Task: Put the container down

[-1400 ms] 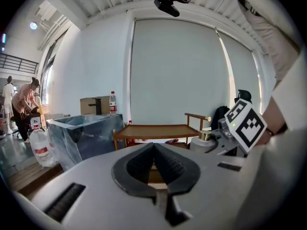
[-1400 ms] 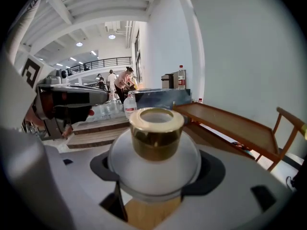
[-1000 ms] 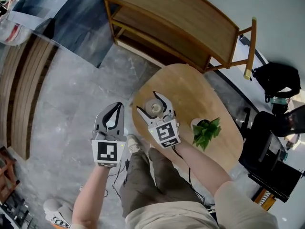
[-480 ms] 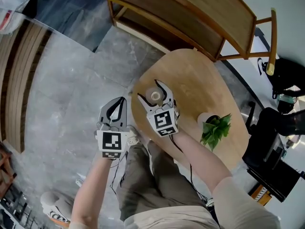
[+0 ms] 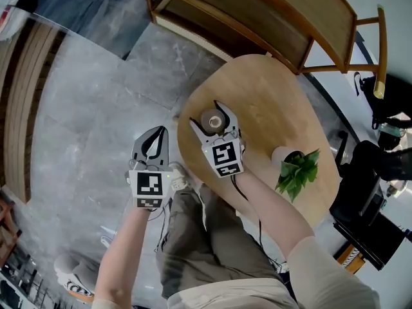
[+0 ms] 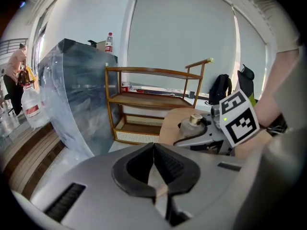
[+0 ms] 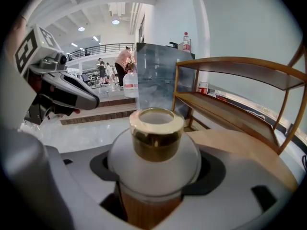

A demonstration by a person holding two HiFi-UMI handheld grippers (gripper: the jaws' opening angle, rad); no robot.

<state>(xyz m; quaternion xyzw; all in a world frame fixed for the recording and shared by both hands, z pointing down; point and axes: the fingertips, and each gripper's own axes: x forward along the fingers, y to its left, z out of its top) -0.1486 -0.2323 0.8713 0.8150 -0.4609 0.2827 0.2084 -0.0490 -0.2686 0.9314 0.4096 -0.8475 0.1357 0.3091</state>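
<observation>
The container (image 5: 212,120) is a frosted white jar with a gold neck (image 7: 156,138). My right gripper (image 5: 207,113) is shut on it, one jaw on each side of its round body, over the left part of the oval wooden table (image 5: 270,102). Whether its base touches the wood is hidden. In the left gripper view the container (image 6: 194,122) and the right gripper show at the right, low over the tabletop. My left gripper (image 5: 159,131) is shut on nothing and hangs over the grey floor, left of the table; its closed jaws (image 6: 154,147) point at the shelf.
A small potted plant (image 5: 297,171) stands on the table's right side. A wooden shelf unit (image 5: 257,11) stands just beyond the table. Black chairs and bags (image 5: 360,198) crowd the right. A large plastic-wrapped block (image 6: 76,95) stands on the floor at left.
The head view has shifted, so the table sits higher in the frame. The right gripper still holds the container over the table's left part. The left gripper stays shut beside it.
</observation>
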